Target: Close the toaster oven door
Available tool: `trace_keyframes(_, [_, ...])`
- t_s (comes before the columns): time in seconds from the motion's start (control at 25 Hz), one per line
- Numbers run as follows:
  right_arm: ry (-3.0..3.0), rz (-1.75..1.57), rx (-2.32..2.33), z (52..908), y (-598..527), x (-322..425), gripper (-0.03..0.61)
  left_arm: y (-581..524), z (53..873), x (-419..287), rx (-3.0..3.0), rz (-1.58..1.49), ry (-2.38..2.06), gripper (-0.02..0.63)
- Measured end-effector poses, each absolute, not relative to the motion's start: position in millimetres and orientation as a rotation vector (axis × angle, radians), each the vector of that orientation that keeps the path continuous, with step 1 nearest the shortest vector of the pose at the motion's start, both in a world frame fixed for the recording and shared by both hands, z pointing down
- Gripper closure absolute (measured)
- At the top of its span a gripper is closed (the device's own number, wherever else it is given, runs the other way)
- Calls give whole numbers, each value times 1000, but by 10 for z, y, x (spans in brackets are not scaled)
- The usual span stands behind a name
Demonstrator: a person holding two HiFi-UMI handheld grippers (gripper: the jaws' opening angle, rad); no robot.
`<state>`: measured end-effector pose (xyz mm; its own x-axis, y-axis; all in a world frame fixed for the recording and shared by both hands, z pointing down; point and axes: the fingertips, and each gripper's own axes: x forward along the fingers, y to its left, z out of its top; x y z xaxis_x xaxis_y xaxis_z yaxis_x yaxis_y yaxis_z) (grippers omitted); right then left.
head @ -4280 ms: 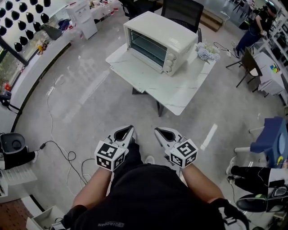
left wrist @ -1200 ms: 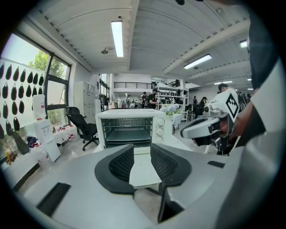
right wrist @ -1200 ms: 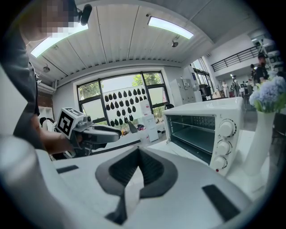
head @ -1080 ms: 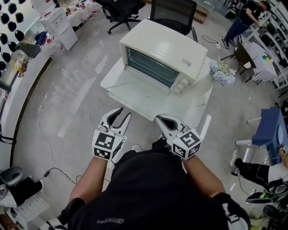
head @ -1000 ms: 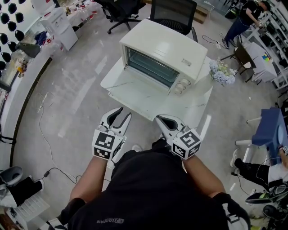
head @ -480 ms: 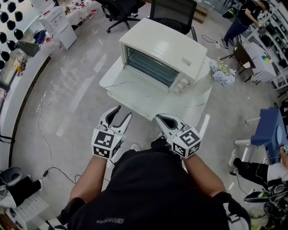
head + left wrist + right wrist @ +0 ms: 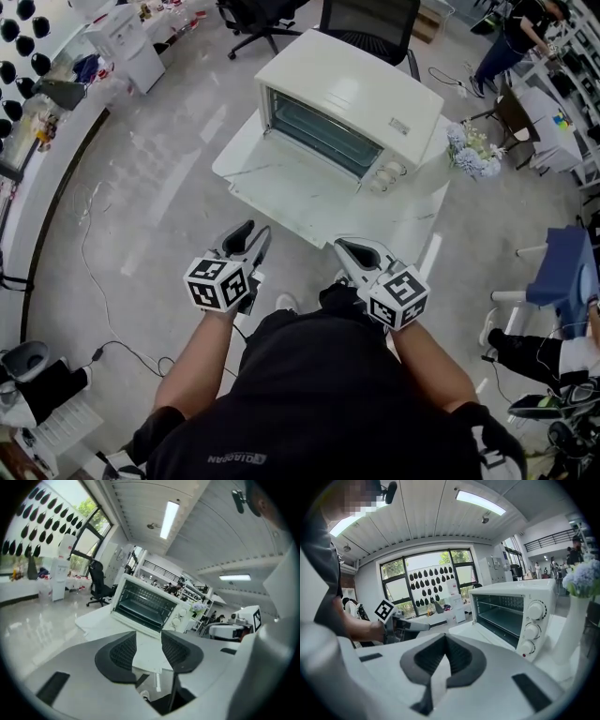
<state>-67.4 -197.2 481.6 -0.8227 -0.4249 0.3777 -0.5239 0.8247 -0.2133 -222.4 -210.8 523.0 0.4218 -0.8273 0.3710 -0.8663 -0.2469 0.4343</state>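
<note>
Two grippers, both empty. Left gripper (image 7: pixel 249 234): jaws apart and just been closing a little, nothing between them. Right gripper (image 7: pixel 347 249): jaws together. At twelve o'clock, toaster oven (image 7: pixel 352 98) on white table (image 7: pixel 414 217), its door (image 7: pixel 292 184) lying flat open, untouched.

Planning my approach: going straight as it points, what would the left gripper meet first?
Probably the open door lying flat before the toaster oven, though the table edge beneath may come first; depth is unclear. The left gripper has just been closing its fingers, nothing between them.
</note>
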Motion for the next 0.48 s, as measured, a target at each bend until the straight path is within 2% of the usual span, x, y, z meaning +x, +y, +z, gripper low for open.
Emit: trace_keyframes(0.48, [-2626,503,742,5079,-1996,-505,577,-2278,6966,-2409,1558,-182,-1209,425])
